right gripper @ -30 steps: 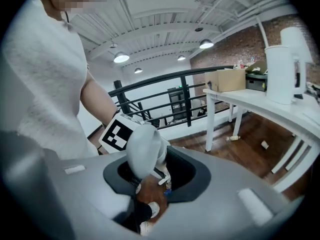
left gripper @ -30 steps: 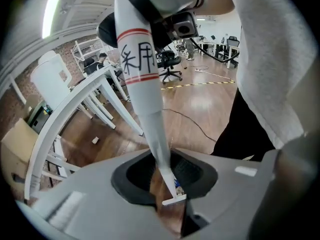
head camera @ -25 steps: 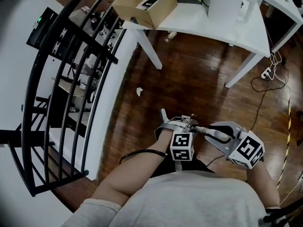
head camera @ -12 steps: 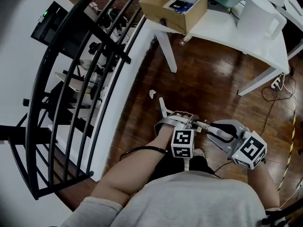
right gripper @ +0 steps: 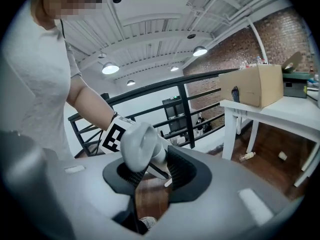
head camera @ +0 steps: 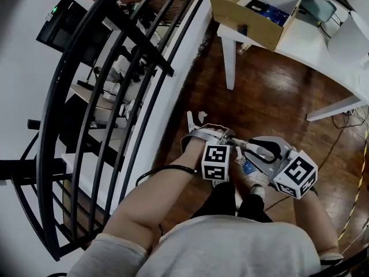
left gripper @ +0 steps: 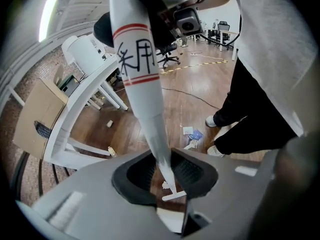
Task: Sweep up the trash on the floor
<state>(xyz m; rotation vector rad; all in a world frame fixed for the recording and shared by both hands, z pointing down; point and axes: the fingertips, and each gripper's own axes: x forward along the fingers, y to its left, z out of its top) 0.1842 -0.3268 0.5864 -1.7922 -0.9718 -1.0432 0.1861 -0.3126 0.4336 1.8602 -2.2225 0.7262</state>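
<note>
Both grippers hold a white broom handle marked with red bands and black characters. My left gripper is shut on its shaft, low in the head view's middle. My right gripper is shut on the handle's grey top end, just right of the left one. A white paper scrap lies on the wooden floor beside the left gripper. White and blue scraps lie by the person's shoes, also seen between the grippers. The broom head is hidden.
A black railing runs along the left. A white table with a cardboard box stands ahead, and a small bottle and another scrap lie beneath it. Yellow-black tape crosses the floor at right.
The person has stepped forward and left toward the railing. The table and box have shifted right in view. The white scrap now lies right beside the left gripper. Both grips are unchanged.
</note>
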